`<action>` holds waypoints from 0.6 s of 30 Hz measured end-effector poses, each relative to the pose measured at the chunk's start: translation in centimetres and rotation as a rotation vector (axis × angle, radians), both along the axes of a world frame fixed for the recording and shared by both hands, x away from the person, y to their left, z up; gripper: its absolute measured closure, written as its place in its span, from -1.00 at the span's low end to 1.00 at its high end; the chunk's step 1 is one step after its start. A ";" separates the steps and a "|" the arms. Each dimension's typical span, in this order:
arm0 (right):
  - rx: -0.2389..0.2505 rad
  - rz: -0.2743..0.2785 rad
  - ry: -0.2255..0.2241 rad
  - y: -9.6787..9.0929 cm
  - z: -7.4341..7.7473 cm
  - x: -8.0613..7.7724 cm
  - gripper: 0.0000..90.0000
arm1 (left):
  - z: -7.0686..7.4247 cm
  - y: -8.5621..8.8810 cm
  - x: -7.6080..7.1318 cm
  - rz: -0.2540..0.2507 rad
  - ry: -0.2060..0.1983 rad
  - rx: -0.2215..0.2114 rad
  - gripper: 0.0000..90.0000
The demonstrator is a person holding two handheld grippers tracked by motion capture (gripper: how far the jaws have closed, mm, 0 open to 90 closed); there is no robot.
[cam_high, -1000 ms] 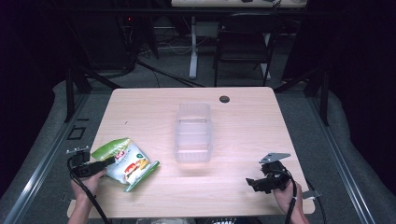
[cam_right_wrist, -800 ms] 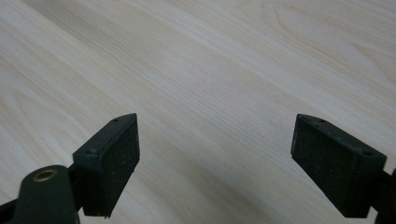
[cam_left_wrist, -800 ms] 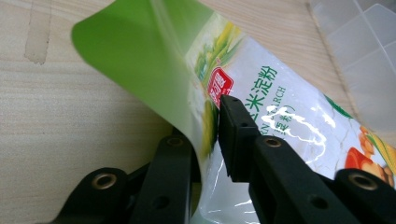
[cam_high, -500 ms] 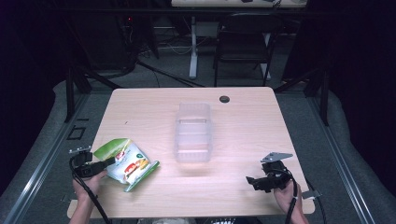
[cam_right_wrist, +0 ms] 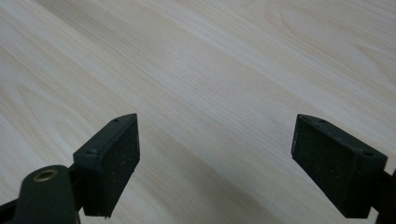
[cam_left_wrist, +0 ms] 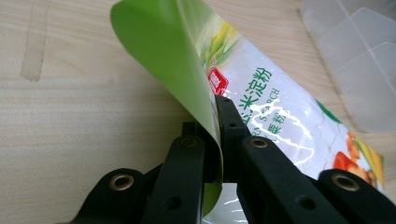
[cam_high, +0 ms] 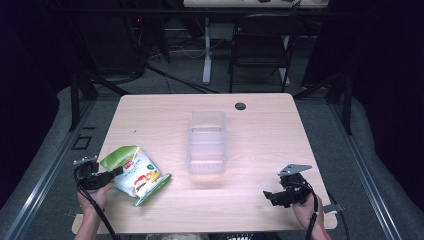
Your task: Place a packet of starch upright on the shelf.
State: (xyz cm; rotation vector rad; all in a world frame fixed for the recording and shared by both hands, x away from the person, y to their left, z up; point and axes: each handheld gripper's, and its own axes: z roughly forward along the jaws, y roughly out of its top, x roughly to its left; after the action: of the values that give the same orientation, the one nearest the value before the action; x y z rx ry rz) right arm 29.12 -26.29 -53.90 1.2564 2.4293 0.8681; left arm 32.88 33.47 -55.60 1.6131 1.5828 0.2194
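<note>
Left gripper view: left gripper [cam_left_wrist: 218,140] jaws pinched on glossy green-and-white pouch's [cam_left_wrist: 261,102] curled edge; right gripper [cam_right_wrist: 217,158] jaws apart.

Table [cam_high: 260,125] evenly lit from overhead; surroundings beyond its edges dark, detail lost. High view soft and grainy, with faint shadow at the near end of the clear box [cam_high: 206,142]. Left gripper view: white glare streaks on the glossy bag [cam_left_wrist: 261,107], the nearest black parts blurred. Right gripper view: sharp wood grain, soft shadows beneath the pads [cam_right_wrist: 116,154]
</note>
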 end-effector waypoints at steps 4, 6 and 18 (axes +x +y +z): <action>0.007 -0.004 -0.002 -0.1 0.1 0.0 -0.67 | 0.5 -0.2 -0.2 -0.003 -0.024 0.000 0.99; 0.010 0.003 0.006 0.0 0.0 0.1 -0.67 | 0.7 -0.3 -0.2 -0.010 -0.031 0.009 0.99; 0.018 0.009 0.018 -0.2 -0.2 0.1 -0.67 | 1.7 -0.7 -0.7 -0.043 -0.109 0.009 0.99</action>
State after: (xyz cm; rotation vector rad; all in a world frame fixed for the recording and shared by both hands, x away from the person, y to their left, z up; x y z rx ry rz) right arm 29.25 -26.45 -54.06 1.2651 2.4485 0.8864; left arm 32.19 32.80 -53.89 1.6127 1.4649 0.2875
